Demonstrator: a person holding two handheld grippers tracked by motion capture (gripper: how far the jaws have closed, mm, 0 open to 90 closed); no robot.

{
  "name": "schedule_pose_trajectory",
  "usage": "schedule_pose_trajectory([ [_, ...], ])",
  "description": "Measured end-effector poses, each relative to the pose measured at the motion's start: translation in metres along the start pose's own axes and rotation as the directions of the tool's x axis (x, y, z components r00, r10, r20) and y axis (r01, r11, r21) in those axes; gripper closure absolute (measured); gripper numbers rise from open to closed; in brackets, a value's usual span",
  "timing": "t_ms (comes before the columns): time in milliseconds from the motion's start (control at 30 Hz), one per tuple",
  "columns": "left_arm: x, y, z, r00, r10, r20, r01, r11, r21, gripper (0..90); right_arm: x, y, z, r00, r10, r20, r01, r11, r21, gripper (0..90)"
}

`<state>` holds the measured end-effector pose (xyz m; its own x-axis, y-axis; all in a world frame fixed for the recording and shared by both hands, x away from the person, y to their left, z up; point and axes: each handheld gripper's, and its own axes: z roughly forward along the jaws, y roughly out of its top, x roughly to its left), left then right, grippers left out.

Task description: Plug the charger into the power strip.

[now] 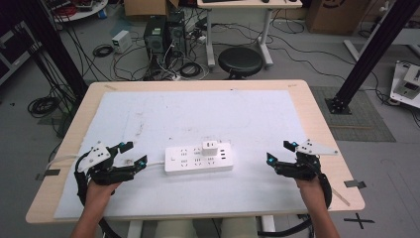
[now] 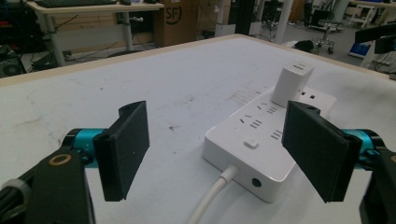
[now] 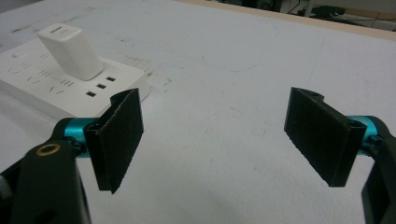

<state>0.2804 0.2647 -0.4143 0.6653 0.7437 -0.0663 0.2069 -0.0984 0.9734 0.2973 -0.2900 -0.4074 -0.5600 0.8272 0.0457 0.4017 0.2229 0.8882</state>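
Observation:
A white power strip (image 1: 198, 158) lies flat in the middle of the white mat (image 1: 198, 114), with a white plug-in adapter (image 1: 209, 147) standing in one of its sockets. Its white cable (image 1: 156, 163) leaves the left end toward my left gripper (image 1: 134, 153), which stands open just left of the strip with nothing between its pads. In the left gripper view the strip's cable end (image 2: 254, 149) and the adapter (image 2: 292, 81) lie close ahead of the open left gripper (image 2: 222, 147). My right gripper (image 1: 280, 152) rests open to the right of the strip, a gap away. In the right gripper view the strip (image 3: 51, 84) and adapter (image 3: 70, 51) sit at upper left, beside the open right gripper (image 3: 219, 140).
The mat covers most of a light wooden table (image 1: 317, 119). Beyond the far edge stand a black stool (image 1: 240, 62), computer towers (image 1: 163, 34) and tangled floor cables. Black frame posts (image 1: 369, 54) rise at both sides.

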Motion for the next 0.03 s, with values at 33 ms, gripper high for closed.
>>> schedule_pose_trajectory([
  [33, 0.0004, -0.0004, -0.0005, 1.0000, -0.003, -0.007, 0.003, 1.0000, 0.000, 23.3, 0.0000, 0.0000, 0.0000, 1.0000, 0.000, 0.000, 0.000, 1.000, 0.000, 20.3],
])
